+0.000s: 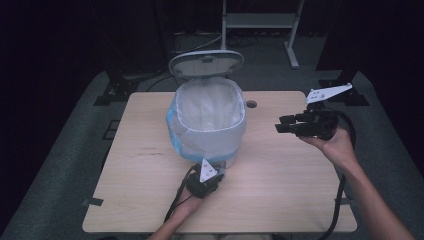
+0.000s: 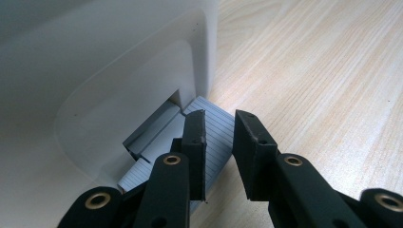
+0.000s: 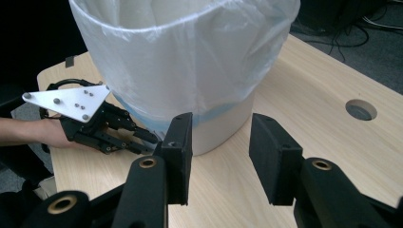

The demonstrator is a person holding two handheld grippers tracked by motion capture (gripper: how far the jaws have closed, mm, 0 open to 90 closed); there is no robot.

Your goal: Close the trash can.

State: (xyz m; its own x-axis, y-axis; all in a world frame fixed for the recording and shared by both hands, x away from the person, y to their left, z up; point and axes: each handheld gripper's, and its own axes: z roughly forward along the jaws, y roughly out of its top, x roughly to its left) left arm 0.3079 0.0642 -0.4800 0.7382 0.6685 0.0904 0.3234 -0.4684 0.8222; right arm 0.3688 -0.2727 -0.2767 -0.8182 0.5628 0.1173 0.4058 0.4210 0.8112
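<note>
A white pedal bin (image 1: pixel 209 125) stands at the centre of the high view, on a pale wood counter (image 1: pixel 280 190). Its lid (image 1: pixel 206 63) is tipped up behind it, toward the top of the frame, and a clear plastic liner (image 1: pixel 207 107) is folded over the rim and hangs down the outside of the body.

The left claw (image 1: pixel 212 170) sits low at the bin's near side, just below centre in the high view, with its grey three-cornered plate on top and its cable trailing toward the bottom edge. In the left gripper view the left claw (image 2: pixel 218 142) has its jaws a narrow gap apart with nothing between them — the left jaw lies over the ribbed grey pedal (image 2: pixel 214 137) that juts from a recess in the base of the bin, while the right jaw hangs over bare counter just beside it.

The right claw (image 1: pixel 284 124) is held up in the person's right hand (image 1: pixel 335 147) at the right of the high view, well apart from the bin and pointing toward it. In the right gripper view its jaws stand wide and empty, framing the lower body of the bin (image 3: pixel 223 118); the left claw (image 3: pixel 138 137) shows at the left of that frame, at the foot of the bin. A round hole (image 3: pixel 361 109) in the counter lies at the right.
</note>
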